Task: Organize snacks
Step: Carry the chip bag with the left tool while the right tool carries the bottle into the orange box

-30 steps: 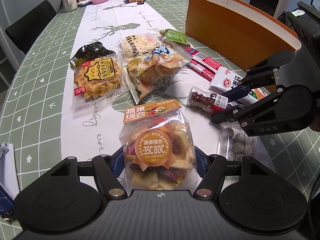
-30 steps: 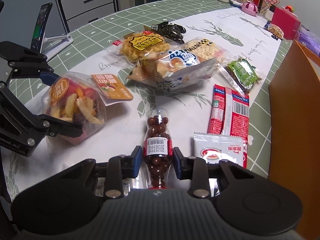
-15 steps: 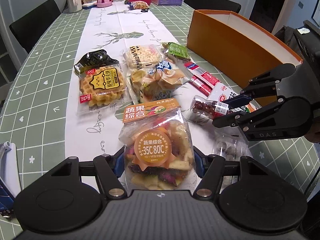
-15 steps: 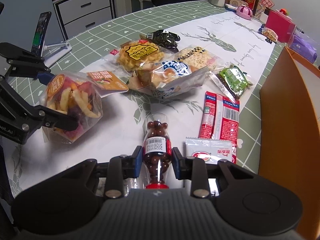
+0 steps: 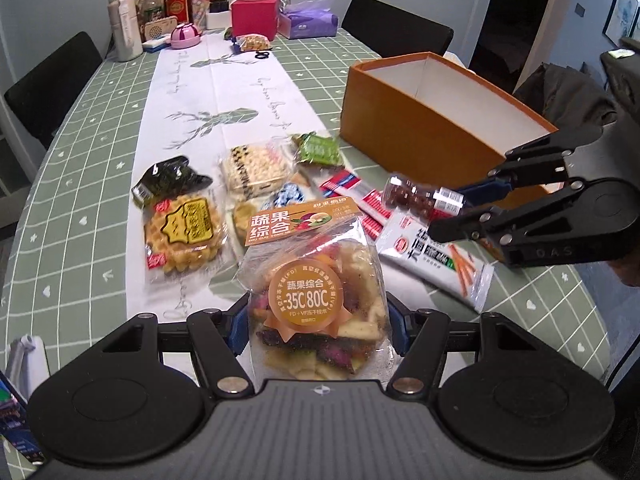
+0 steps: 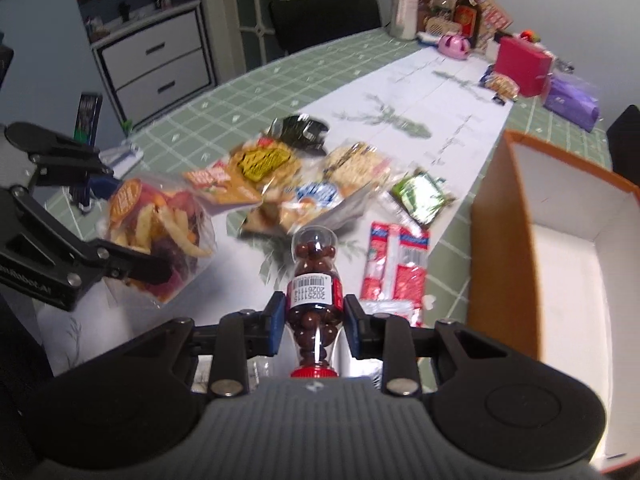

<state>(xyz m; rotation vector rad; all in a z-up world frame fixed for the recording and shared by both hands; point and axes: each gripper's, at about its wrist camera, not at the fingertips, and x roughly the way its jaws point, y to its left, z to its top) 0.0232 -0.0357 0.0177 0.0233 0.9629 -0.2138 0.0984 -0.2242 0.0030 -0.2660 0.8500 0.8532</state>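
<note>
My left gripper (image 5: 318,320) is shut on a clear bag of dried fruit and vegetable chips (image 5: 316,276), held above the table runner; the right wrist view shows the same bag (image 6: 160,220) in that gripper (image 6: 132,228). My right gripper (image 6: 315,316) is shut on a small bottle of chocolate balls (image 6: 314,256), red cap toward the camera, also off the table. In the left wrist view that bottle (image 5: 412,198) hangs just in front of the open orange box (image 5: 420,136), which has a white, bare inside (image 6: 560,264).
On the runner lie a waffle pack (image 5: 182,236), a black packet (image 5: 172,176), a rice cracker pack (image 5: 256,168), a green packet (image 5: 320,148), red stick packs (image 5: 360,196) and a white packet (image 5: 436,260). Bottles, a pink box (image 5: 254,16) and chairs stand at the far end.
Both grippers have risen, lifting the chip bag and the chocolate bottle off the table. The right gripper has come closer to the orange box, whose inside now shows.
</note>
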